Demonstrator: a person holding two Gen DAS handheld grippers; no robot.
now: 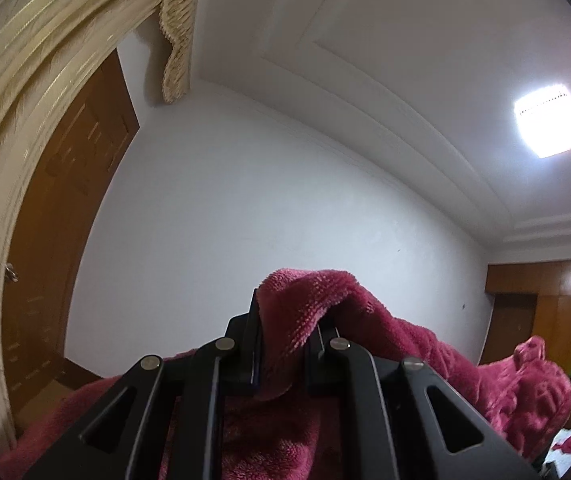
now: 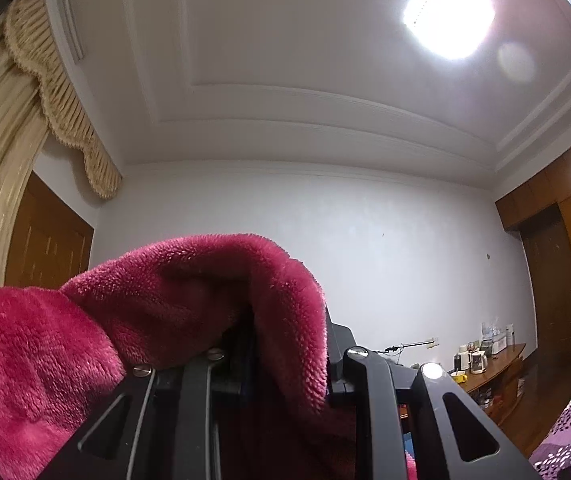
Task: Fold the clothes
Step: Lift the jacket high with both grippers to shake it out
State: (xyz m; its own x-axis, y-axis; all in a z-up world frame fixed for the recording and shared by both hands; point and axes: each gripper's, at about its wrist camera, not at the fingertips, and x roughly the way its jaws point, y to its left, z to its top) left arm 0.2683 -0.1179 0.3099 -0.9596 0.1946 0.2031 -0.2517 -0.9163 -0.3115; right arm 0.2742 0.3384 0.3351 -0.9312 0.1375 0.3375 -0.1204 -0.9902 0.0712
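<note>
Both tools clamp red fleece garment [image 1: 425, 344]: left tool [image 1: 291, 320], right tool [image 2: 285, 344]; raised, stage unclear.

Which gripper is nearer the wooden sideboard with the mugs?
Probably right. The right gripper, shut on the red fleece garment, has the sideboard ahead to its right. The left gripper, also clamping it, shows no sideboard.

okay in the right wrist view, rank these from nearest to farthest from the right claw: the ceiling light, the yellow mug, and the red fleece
1. Red fleece: pinched in the right claw.
2. Yellow mug: lower right, on the wooden cabinet.
3. Ceiling light: overhead, upper right.
</note>
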